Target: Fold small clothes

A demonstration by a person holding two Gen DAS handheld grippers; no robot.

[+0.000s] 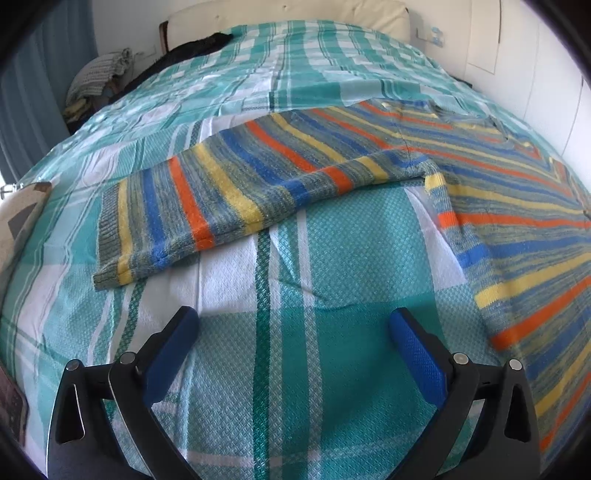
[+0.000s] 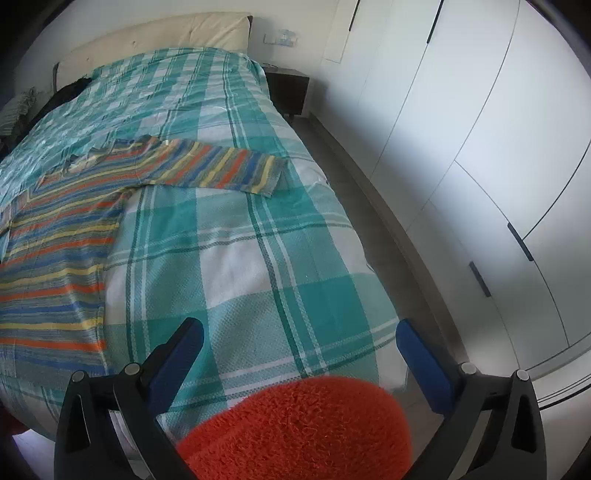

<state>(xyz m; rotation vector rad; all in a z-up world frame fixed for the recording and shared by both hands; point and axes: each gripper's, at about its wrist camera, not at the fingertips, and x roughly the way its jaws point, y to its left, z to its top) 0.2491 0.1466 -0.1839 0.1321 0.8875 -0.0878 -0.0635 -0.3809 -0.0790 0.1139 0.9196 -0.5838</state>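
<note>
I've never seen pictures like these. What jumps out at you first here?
The striped sweater in orange, blue and yellow, spread flat on the teal checked bedspread with one sleeve stretched out sideways. Next, the open blue-padded fingers of the left gripper at the bottom of its view, holding nothing. In the right view, a fuzzy orange-red thing fills the space below the open right gripper.

A bed point(image 1: 295, 369) is covered by a teal-and-white checked bedspread point(image 2: 240, 266). On it a striped knitted sweater point(image 1: 517, 221) is laid flat, one sleeve point(image 1: 207, 199) stretched out sideways across the cover. A dark garment point(image 1: 192, 48) is seen near the far edge, beside the cream headboard point(image 2: 166, 29).
</note>
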